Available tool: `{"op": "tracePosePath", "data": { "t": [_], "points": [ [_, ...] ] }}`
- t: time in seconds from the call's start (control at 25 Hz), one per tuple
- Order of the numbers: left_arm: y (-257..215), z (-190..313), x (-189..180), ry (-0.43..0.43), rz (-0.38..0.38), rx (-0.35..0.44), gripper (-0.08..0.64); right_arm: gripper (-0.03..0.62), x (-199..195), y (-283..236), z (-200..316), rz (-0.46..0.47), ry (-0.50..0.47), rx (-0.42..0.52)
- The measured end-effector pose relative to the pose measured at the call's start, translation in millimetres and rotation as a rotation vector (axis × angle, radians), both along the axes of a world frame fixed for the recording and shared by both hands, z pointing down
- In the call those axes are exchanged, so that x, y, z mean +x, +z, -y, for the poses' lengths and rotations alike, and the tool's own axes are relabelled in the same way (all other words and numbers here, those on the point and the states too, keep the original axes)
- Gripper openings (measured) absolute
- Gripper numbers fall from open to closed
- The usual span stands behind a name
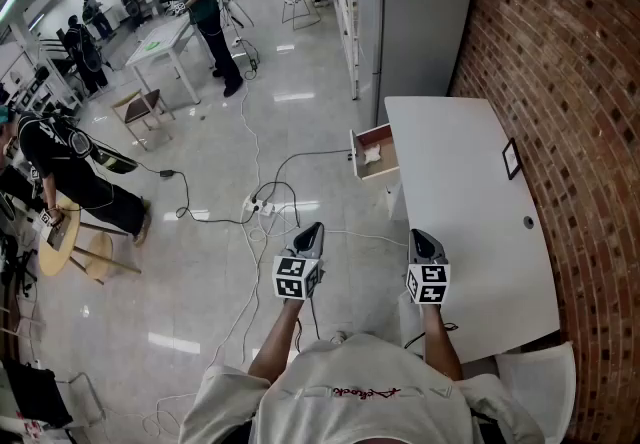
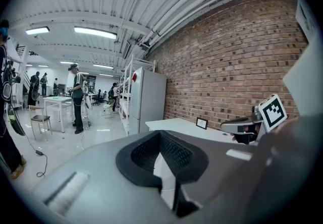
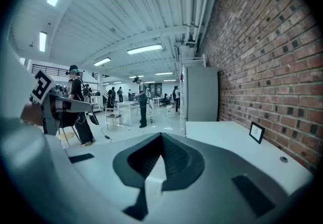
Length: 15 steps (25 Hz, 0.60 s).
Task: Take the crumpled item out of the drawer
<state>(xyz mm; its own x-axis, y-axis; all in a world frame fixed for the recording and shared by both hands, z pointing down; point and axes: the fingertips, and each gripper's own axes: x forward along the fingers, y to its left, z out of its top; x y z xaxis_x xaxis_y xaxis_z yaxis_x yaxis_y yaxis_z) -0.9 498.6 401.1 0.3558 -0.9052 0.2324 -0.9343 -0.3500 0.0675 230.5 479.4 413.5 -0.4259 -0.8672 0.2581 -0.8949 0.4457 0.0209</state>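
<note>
Forearms stretched forward, left gripper [image 1: 317,227] and right gripper [image 1: 419,234] clenched empty, tipped slightly down, well short of drawer [image 1: 354,158] holding crumpled item [image 1: 372,156].

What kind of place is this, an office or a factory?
Probably an open workshop or lab hall: a bare brick wall, cables trailing across the shiny floor, and people working at white tables further back.

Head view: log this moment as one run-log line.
drawer: open | crumpled item: in drawer, untouched | left tool: shut, empty, short of drawer | right tool: shut, empty, short of drawer
</note>
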Motion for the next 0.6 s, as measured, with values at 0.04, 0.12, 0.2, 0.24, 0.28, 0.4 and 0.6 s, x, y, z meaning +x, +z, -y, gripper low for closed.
{"op": "tracePosePath", "data": {
  "t": [0.04,0.12,0.2,0.24,0.28,0.4,0.6],
  "points": [
    [1,0,-1,-0.004,-0.004,-0.003,0.009,0.012,0,0,0,-0.001,-0.001,0.0],
    [3,1,-3,-0.014,-0.011,-0.009,0.009,0.012,1,0,1,-0.002,-0.004,0.0],
    [5,2,-5,-0.021,-0.015,-0.013,0.009,0.012,2,1,2,-0.005,-0.009,-0.002],
    [5,2,-5,-0.023,-0.016,-0.014,0.009,0.012,2,1,3,-0.007,-0.011,-0.003],
    [5,3,-4,-0.024,-0.017,-0.014,0.009,0.011,3,1,3,-0.01,-0.013,-0.005],
    [6,2,-1,-0.025,-0.017,-0.019,0.009,0.012,6,0,3,-0.014,-0.016,-0.007],
    [10,0,6,-0.032,-0.017,-0.023,0.009,0.012,7,-3,7,0.001,-0.03,0.011]
  ]
}}
